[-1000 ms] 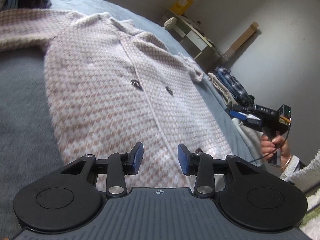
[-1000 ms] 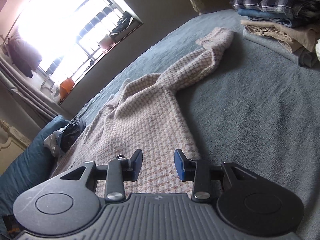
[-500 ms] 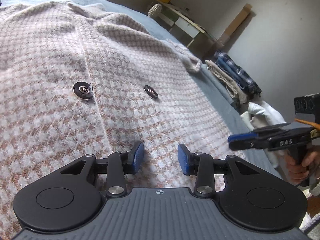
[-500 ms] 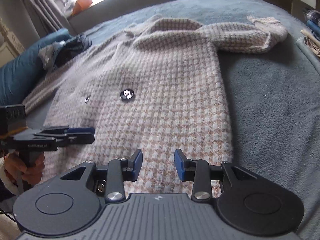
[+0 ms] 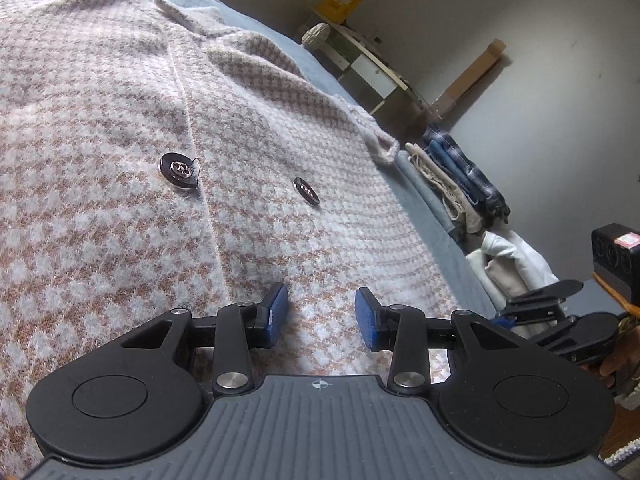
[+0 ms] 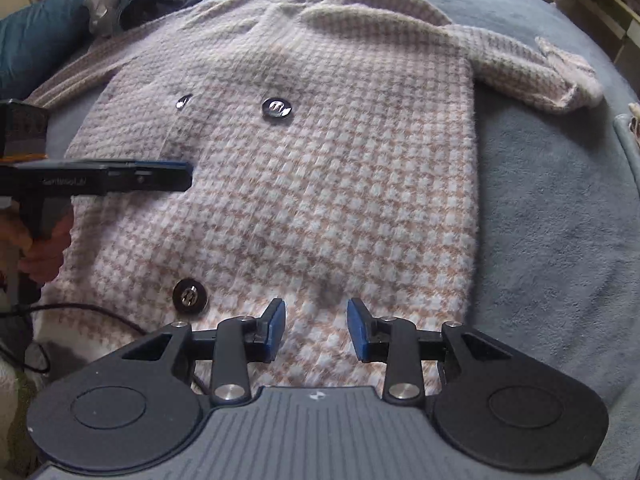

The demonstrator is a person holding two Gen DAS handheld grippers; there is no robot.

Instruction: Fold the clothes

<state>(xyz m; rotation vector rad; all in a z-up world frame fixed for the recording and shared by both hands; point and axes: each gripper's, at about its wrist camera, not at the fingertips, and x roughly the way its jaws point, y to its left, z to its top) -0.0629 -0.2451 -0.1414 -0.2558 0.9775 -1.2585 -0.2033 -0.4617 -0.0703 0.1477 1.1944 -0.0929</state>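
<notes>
Both grippers hang partly parted and empty over the coat's hem: the left gripper (image 5: pixel 321 312) near the front seam, the right gripper (image 6: pixel 316 330) with a button (image 6: pixel 190 295) at its 10 o'clock. The coat (image 6: pixel 320 152) lies flat and buttoned on the bed (image 6: pixel 560 220), one sleeve (image 6: pixel 532 68) out at 1 o'clock. The step looks like reaching for a first fold; next, each gripper must drop and pinch fabric.

Both wrist views close above coat (image 5: pixel 120 184); left low-angled, right steep; share buttoned front.

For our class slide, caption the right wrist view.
Open right gripper hovers over the hem of a houndstooth coat spread flat on a grey bed.
</notes>
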